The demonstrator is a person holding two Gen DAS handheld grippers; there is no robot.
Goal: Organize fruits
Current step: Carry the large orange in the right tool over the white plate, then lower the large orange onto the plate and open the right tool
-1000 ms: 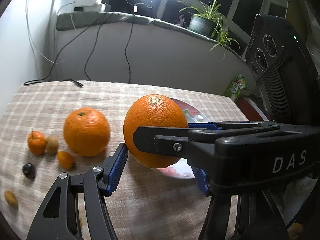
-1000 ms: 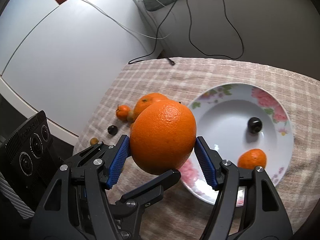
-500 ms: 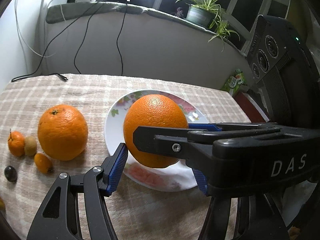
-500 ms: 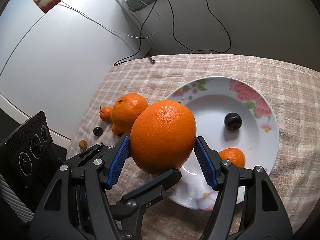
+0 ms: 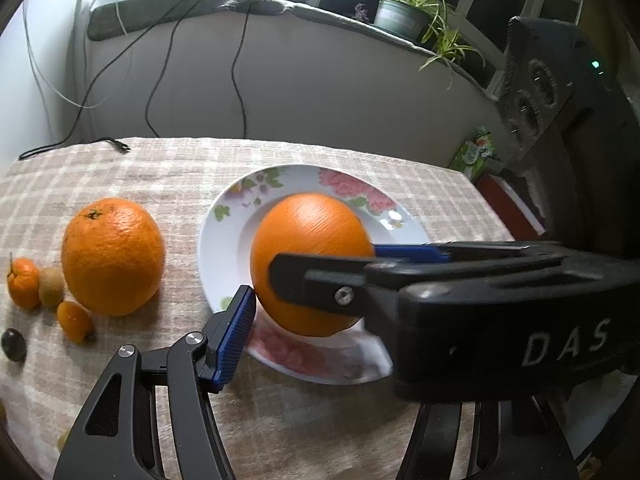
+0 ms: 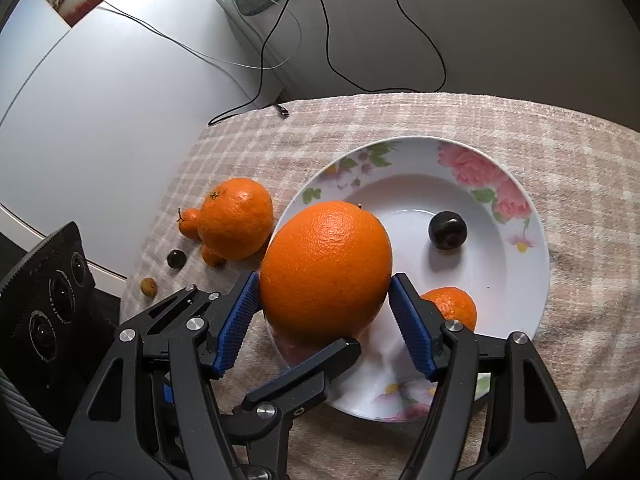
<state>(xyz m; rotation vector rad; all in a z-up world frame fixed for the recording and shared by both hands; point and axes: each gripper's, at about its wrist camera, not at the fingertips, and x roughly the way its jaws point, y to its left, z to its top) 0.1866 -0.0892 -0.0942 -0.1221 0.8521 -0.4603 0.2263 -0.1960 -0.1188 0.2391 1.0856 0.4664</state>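
A large orange [image 6: 326, 268] sits between the blue pads of my right gripper [image 6: 324, 300], held over the near left rim of the white flowered plate [image 6: 516, 276]. The same orange [image 5: 310, 268] shows in the left wrist view, crossed by the right gripper's black finger. My left gripper [image 5: 312, 308] stands around the orange too; its left pad [image 5: 234, 336] is just short of the peel, its right finger is hidden. The plate holds a dark plum [image 6: 447, 230] and a small mandarin [image 6: 454, 306]. A second large orange [image 5: 112, 256] lies on the cloth to the left.
Left of the plate [image 5: 224, 236] lie a small mandarin [image 5: 22, 284], a kiwi-coloured fruit [image 5: 51, 286], a kumquat [image 5: 74, 320] and a dark plum [image 5: 14, 344]. A checked cloth [image 5: 160, 176] covers the table. Cables hang along the back wall; a white cabinet stands at the left.
Both grippers moved right with the orange, from over the cloth to over the plate's near rim. The left gripper's pad now stands slightly off the orange.
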